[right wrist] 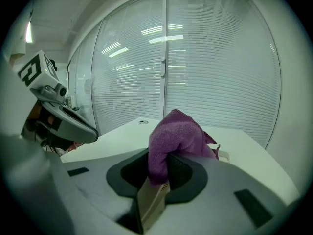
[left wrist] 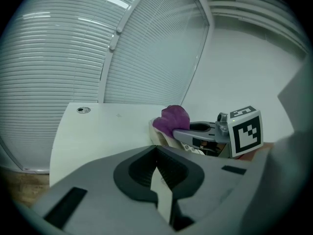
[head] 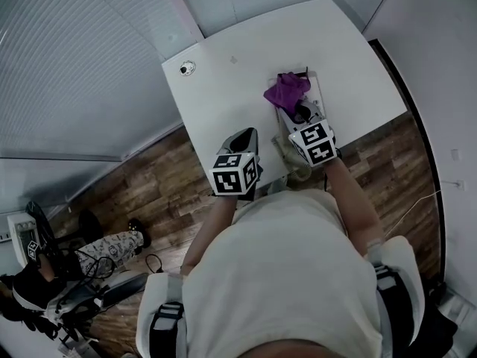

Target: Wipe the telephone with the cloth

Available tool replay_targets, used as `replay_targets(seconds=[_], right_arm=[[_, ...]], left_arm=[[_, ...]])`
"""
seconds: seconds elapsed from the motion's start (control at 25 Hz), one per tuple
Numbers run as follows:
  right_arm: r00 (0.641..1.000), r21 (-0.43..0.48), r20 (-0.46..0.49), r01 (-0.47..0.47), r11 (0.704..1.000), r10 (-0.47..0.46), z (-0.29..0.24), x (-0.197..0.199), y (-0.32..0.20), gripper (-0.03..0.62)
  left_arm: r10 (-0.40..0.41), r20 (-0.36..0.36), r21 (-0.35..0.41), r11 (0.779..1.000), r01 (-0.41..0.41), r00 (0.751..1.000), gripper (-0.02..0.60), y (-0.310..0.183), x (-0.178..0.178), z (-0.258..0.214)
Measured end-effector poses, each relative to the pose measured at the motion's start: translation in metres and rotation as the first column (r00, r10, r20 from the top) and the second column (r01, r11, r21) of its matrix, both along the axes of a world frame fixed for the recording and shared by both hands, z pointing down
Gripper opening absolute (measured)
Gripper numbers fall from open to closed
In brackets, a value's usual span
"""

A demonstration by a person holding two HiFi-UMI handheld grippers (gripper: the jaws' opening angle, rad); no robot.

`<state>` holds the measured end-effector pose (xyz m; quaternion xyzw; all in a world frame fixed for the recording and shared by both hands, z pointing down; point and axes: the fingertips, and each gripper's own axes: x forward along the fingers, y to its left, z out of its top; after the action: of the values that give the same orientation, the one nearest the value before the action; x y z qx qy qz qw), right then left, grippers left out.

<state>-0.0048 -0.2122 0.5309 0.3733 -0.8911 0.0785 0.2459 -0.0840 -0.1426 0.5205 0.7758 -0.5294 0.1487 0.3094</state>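
Wearer: plain pale top (head: 283, 274), filling the head view toward 6 o'clock. White padded shoulder pieces (head: 160, 304) sit at 7 and 4 o'clock, and each carries a dark strap (head: 168, 318) with a grey buckle.

Left gripper (head: 247, 134): grey moulded shell with a dark oval recess round ribbed black pads (left wrist: 171, 169). A pale tan strip runs between the pads. Dark rectangular slots (left wrist: 67, 207) are set in the shell at 8 and 2 o'clock of the recess.

Right gripper (head: 294, 110): same build.

Each gripper bears a white marker cube (head: 235, 174) with black square patterns.
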Motion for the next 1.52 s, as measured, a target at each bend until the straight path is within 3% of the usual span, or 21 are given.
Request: replay_targets(seconds=[0.72, 1.52], right_arm=[[0.997, -0.045, -0.021, -0.079, 0.996, 0.078, 0.014, 0.021, 0.060, 0.087], [0.994, -0.107, -0.054, -0.103, 0.989, 0.098, 0.041, 0.038, 0.108, 0.087]], left_arm=[[0.047, -0.032, -0.016, 0.999, -0.048, 0.998, 0.018, 0.042, 0.007, 0.000], [0.064, -0.036, -0.035, 0.997, -0.066, 0.997, 0.018, 0.069, 0.019, 0.005]])
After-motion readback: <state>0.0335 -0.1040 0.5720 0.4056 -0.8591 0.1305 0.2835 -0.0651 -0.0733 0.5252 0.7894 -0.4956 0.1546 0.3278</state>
